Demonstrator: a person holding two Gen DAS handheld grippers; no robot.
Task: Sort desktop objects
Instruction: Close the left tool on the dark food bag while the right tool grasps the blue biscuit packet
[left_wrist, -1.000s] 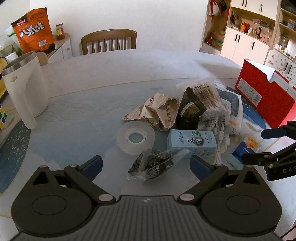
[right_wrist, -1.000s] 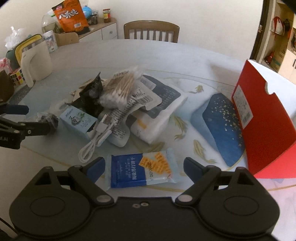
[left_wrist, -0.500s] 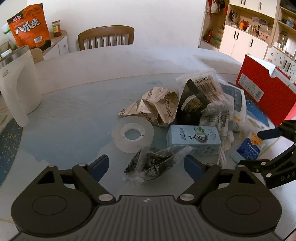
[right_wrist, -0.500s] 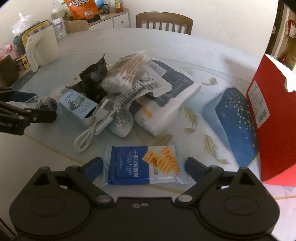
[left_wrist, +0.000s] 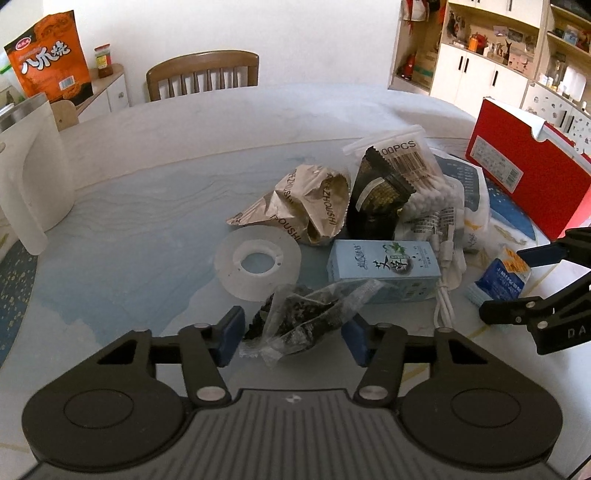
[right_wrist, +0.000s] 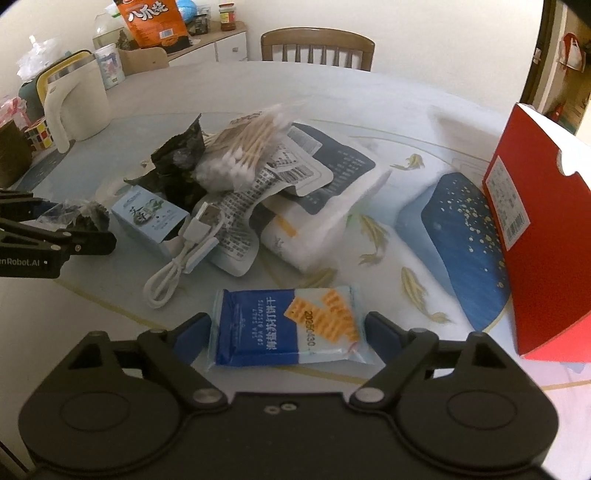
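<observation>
On the table's near edge, the left gripper (left_wrist: 291, 334) has just been closing around the clear packet of dark bits (left_wrist: 303, 321), pads not visibly pressing, while the right gripper (right_wrist: 286, 332) straddles the biscuit packet (right_wrist: 284, 326) unclamped; next, firm grips, then lifts.

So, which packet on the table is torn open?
The crumpled gold foil packet behind the tape roll: its mouth gapes open, while the biscuit packet remains sealed.

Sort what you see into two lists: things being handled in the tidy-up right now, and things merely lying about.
In hand:
clear packet of dark bits, between the closing left tongs
biscuit packet, between the right tongs

Lying about:
tape roll
white cable
kettle
</observation>
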